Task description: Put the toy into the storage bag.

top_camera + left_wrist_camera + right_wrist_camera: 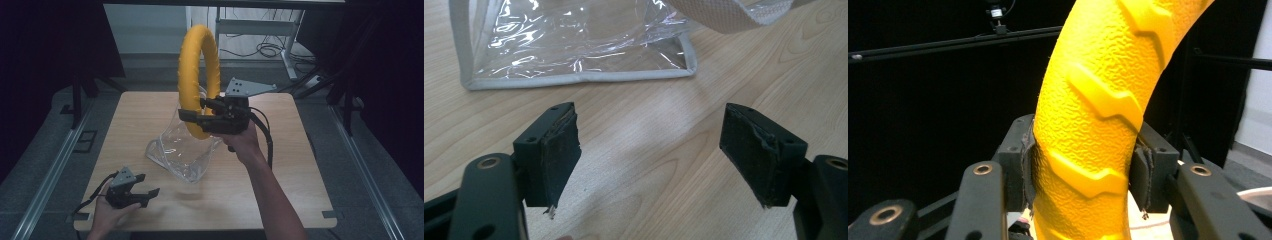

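A yellow textured ring [198, 65] stands upright in the air above the table's middle, held at its lower part by my right gripper [196, 111], which is shut on it. Up close in the right gripper view, the ring [1093, 125] is squeezed between both pads. Below it a clear plastic bag [181, 150] with grey trim lies slumped on the wooden table [280, 190]. My left gripper [148, 186] rests low near the front left edge, open with nothing between its fingers. Its own view, where the gripper [649, 150] gapes wide, looks toward the bag's bottom edge [574, 77].
A grey fabric strap [734, 15] of the bag crosses the top of the left gripper view. Metal rails [45, 170] run along both sides of the table. A desk frame with cables [270, 50] stands behind the table's far edge.
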The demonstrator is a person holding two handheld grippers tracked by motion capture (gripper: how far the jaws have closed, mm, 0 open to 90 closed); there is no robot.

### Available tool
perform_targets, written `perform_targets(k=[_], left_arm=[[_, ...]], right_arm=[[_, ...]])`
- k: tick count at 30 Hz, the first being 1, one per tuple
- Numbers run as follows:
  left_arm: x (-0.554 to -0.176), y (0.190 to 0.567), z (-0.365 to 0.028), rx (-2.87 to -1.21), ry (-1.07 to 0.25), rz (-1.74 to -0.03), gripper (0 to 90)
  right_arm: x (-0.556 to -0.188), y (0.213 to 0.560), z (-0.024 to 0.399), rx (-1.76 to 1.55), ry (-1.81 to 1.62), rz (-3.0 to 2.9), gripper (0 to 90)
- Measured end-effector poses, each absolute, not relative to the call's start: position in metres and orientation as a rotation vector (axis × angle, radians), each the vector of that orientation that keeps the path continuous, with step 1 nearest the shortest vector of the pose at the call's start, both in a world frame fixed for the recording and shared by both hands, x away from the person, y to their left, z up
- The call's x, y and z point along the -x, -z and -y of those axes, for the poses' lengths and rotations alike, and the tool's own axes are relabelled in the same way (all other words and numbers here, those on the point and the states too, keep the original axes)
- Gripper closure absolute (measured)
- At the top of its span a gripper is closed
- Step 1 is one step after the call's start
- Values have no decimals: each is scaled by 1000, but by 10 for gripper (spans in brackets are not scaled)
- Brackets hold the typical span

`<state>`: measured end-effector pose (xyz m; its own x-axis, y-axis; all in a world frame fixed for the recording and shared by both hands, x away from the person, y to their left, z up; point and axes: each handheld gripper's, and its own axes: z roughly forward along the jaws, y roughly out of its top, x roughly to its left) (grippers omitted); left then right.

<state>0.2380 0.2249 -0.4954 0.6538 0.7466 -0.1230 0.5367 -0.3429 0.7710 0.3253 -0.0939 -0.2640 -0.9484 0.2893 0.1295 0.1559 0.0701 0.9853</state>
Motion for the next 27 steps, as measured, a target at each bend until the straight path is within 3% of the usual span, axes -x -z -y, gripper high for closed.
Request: perform_targets(k=[27], left_arm=[[-239,497,-227,-2034,-325,-1000,236]], right_arm=[[-330,301,64,-464,-2075,-2335,515]])
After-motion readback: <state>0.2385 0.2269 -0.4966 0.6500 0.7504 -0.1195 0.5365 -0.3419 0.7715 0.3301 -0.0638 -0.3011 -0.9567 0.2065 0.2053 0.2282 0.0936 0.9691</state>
